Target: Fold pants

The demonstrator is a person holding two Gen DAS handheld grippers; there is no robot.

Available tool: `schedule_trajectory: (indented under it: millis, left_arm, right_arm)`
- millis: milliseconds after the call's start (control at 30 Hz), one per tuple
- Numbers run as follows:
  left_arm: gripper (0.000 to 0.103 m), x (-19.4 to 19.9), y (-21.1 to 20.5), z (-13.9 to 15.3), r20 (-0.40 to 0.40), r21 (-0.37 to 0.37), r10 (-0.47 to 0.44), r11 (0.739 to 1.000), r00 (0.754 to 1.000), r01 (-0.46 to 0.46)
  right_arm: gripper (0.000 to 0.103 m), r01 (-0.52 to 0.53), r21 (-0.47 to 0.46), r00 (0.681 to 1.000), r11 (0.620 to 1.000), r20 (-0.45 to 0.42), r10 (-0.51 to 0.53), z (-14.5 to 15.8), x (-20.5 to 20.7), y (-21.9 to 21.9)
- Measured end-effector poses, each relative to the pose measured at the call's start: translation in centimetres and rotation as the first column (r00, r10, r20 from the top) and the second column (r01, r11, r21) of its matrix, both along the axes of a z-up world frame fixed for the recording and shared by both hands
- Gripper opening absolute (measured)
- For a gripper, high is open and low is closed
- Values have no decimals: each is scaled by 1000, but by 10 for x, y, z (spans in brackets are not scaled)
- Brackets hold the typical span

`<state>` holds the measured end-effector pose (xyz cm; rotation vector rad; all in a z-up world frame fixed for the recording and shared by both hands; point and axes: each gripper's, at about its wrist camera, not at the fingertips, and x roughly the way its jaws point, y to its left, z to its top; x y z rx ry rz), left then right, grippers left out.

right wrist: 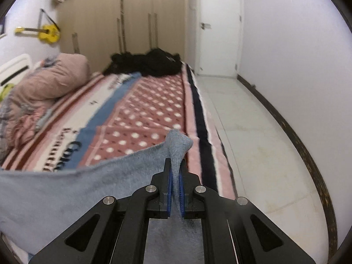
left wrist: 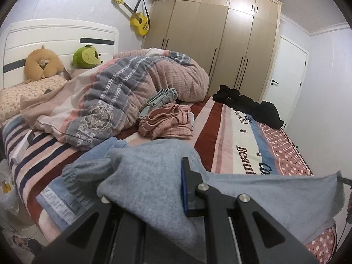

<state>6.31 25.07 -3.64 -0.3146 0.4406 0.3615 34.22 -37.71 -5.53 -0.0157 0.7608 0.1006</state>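
Both tongs clamped on grey pants (right wrist: 44,189): right tongs (right wrist: 175,176) pinch one corner, left tongs (left wrist: 154,189) another; cloth spans sideways between them above bed (right wrist: 143,110).

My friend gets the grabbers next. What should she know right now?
Right gripper: shut on a corner of the soft grey-blue fleece pants, lifted off the bed.
Left gripper: shut on the same pants; cloth drapes over one finger and hides it.
The pants hang stretched between both grippers over the near edge of the striped and dotted bed blanket. A gathered cuff rests on the blanket.
Done: both ends gripped and raised.
Left: no fold shows yet. Probably spread them flat, fold them, then set them down clear of the pink checked clothes pile.
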Motion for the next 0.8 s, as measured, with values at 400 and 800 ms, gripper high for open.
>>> schedule_trajectory:
  millis: [400, 800]
  left_arm:
    - [7, 22, -19, 1, -55, 21, -63, 998, 997, 64]
    - [7, 29, -51, 16, -30, 32, -135, 990, 990, 136]
  right_arm:
    - [2, 77, 18, 985, 997, -156, -73, -46, 7, -27]
    - [47, 103, 80, 965, 991, -251, -79, -69, -30, -62]
